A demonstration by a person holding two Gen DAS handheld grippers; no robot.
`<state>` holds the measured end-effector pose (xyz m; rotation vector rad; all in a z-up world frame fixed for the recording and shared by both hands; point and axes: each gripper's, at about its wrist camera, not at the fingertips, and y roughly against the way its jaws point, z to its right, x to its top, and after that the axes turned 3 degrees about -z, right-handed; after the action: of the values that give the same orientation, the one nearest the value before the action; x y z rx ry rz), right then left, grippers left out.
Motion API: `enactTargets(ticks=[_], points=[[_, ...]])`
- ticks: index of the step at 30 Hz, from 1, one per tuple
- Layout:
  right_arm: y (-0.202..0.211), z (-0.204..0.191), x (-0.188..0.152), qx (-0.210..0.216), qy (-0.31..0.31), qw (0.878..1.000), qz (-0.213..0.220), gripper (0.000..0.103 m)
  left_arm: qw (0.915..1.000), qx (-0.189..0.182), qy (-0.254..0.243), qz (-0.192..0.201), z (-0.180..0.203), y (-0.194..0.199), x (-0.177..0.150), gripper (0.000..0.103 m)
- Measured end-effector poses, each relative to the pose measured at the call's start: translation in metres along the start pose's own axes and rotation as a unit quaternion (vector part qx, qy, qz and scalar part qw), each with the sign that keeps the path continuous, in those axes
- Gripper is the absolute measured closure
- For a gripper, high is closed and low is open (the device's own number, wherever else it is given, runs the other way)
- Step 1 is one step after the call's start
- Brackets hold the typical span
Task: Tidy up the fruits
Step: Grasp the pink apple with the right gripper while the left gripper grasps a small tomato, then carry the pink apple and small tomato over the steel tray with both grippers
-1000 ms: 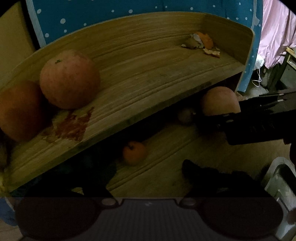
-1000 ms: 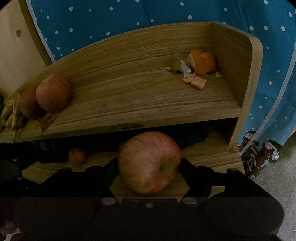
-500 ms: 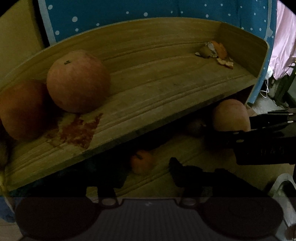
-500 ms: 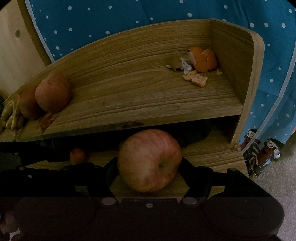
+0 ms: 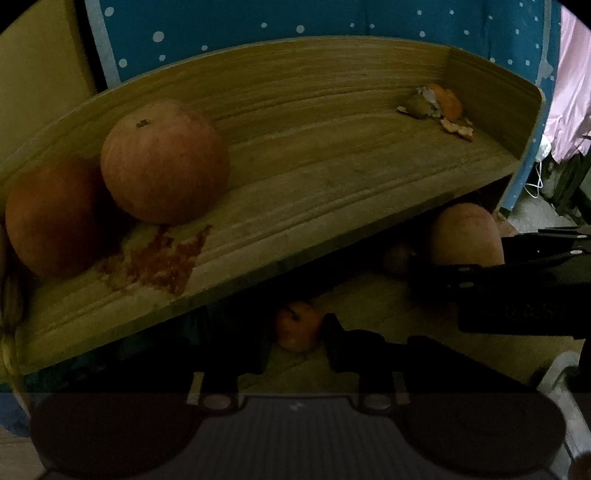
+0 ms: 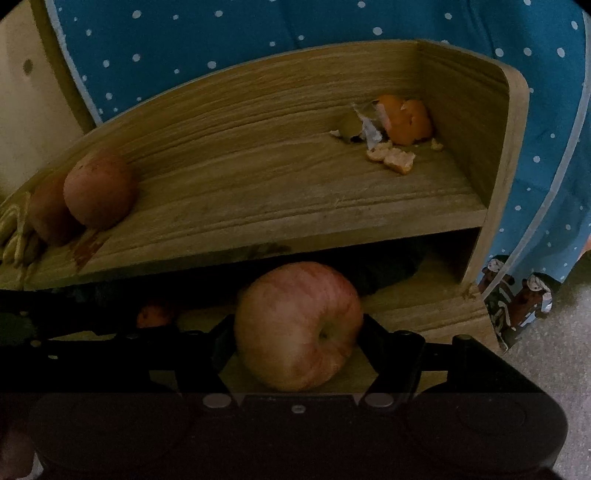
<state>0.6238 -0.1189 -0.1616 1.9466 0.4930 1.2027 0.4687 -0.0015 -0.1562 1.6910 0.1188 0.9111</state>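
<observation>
The right gripper (image 6: pixel 299 354) has its fingers clamped on a large pink-red apple (image 6: pixel 298 325), low before the lower wooden shelf (image 6: pixel 424 306). The left gripper (image 5: pixel 295 354) has its fingers spread, bracketing a small orange tangerine (image 5: pixel 297 325) just ahead.

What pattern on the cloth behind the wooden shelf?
White dots on the blue cloth; clearest in the right wrist view.

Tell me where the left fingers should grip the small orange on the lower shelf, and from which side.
Grip the small orange across its widest middle, coming straight in from the open front, level and low. It is round, so any opposite sides should do, but the upper shelf overhangs it and blocks a top approach. The left gripper is already lined up and open.
</observation>
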Motion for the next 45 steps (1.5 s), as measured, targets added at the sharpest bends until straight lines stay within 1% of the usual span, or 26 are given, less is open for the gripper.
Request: enactTargets(ticks=[7,12,18,23,29,35,40,45], points=[[0.007,-0.010,-0.009,0.005,0.002,1.000,-0.009,0.033,0.9998,-0.011,-0.003,-0.014,-0.005,0.009,-0.008,0.072],[0.013,-0.019,-0.015,0.006,0.002,1.000,-0.015,0.033,0.9992,-0.018,-0.018,-0.030,-0.007,0.015,-0.011,0.072],[0.020,-0.023,-0.023,-0.001,-0.008,1.000,-0.018,0.033,0.9988,-0.019,-0.023,-0.039,-0.012,0.021,-0.017,0.071],[0.027,-0.030,-0.031,-0.003,-0.020,1.000,-0.021,0.033,0.9985,-0.027,-0.024,-0.041,-0.019,0.027,-0.031,0.072],[0.034,-0.038,-0.039,-0.001,-0.041,0.999,-0.021,0.033,0.9983,-0.033,-0.028,-0.038,-0.022,0.034,-0.034,0.072],[0.048,-0.051,-0.041,0.002,-0.050,0.999,-0.006,0.033,0.9984,-0.038,-0.031,-0.029,-0.026,0.046,-0.036,0.072],[0.062,-0.057,-0.043,-0.004,-0.056,0.998,0.008,0.033,0.9981,-0.044,-0.037,-0.021,-0.028,0.058,-0.038,0.072],[0.080,-0.057,-0.048,-0.020,-0.072,0.997,0.022,0.033,0.9972,-0.056,-0.048,-0.012,-0.026,0.067,-0.040,0.072]])
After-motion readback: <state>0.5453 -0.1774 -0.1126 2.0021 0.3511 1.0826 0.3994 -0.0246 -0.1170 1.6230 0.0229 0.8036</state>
